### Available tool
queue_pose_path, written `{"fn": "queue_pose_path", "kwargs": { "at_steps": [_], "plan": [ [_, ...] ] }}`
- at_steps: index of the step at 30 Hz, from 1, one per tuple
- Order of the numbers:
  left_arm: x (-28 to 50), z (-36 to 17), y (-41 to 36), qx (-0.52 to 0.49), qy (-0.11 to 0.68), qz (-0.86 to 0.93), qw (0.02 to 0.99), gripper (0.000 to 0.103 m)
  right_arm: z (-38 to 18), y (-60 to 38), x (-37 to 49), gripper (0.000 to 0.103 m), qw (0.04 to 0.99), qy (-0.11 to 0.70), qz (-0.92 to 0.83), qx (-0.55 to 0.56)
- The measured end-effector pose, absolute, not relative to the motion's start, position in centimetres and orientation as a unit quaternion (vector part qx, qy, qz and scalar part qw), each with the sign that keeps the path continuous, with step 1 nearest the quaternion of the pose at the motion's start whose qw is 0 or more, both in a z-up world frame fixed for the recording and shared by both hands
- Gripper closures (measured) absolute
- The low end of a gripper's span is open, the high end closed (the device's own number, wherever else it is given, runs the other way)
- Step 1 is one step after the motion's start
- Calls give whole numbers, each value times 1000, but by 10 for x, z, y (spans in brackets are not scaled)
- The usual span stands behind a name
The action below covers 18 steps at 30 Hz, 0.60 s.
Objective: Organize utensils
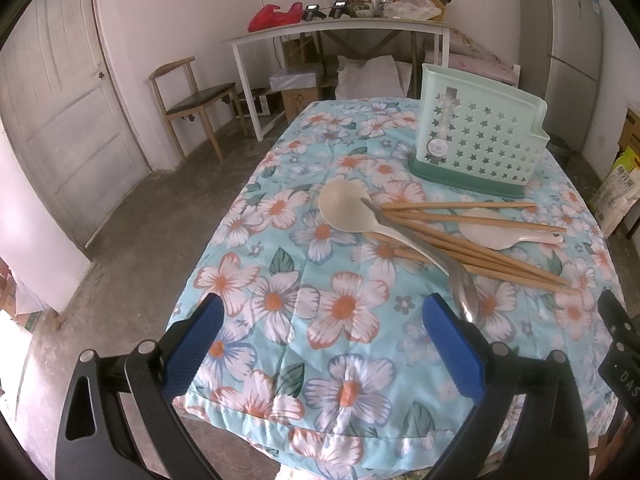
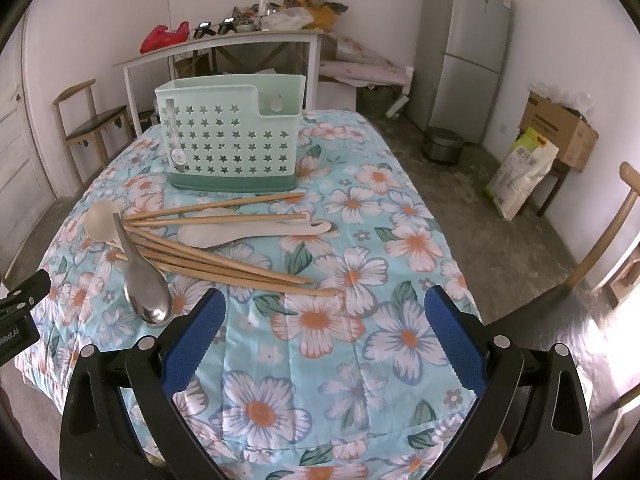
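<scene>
Soft, even daylight fills both views, leaving only faint shadows under the chopsticks [image 2: 224, 268]. The floor [image 2: 592, 328] glares white at the right wrist view's lower right edge, and the left view's lower left edge blows out. Fisheye bending curves the door [image 1: 60, 120] and fridge [image 2: 468, 48]; corners vignette black. Focus is fairly sharp throughout.

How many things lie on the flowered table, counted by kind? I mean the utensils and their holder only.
Chopsticks: 6 (they overlap, so this count is approximate)
Spoons: 2, one cream spoon and one metal spoon
Rice paddle: 1
Green holder: 1
Total: 10
</scene>
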<state>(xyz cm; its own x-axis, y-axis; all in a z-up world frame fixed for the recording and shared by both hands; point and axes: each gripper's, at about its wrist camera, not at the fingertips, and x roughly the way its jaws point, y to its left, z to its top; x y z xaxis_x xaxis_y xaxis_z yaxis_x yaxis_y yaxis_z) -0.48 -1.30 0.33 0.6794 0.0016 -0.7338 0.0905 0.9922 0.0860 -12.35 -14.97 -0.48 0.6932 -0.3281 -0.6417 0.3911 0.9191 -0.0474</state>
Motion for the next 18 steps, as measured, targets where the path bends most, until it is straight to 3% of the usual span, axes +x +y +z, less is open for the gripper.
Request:
{"fn": "queue_pose_path", "kwargs": {
  "at_steps": [18],
  "plan": [
    [16, -5, 40, -2, 404, -105, 909, 6, -32, -133, -94, 8, 931, 351, -100, 6]
  ]
}}
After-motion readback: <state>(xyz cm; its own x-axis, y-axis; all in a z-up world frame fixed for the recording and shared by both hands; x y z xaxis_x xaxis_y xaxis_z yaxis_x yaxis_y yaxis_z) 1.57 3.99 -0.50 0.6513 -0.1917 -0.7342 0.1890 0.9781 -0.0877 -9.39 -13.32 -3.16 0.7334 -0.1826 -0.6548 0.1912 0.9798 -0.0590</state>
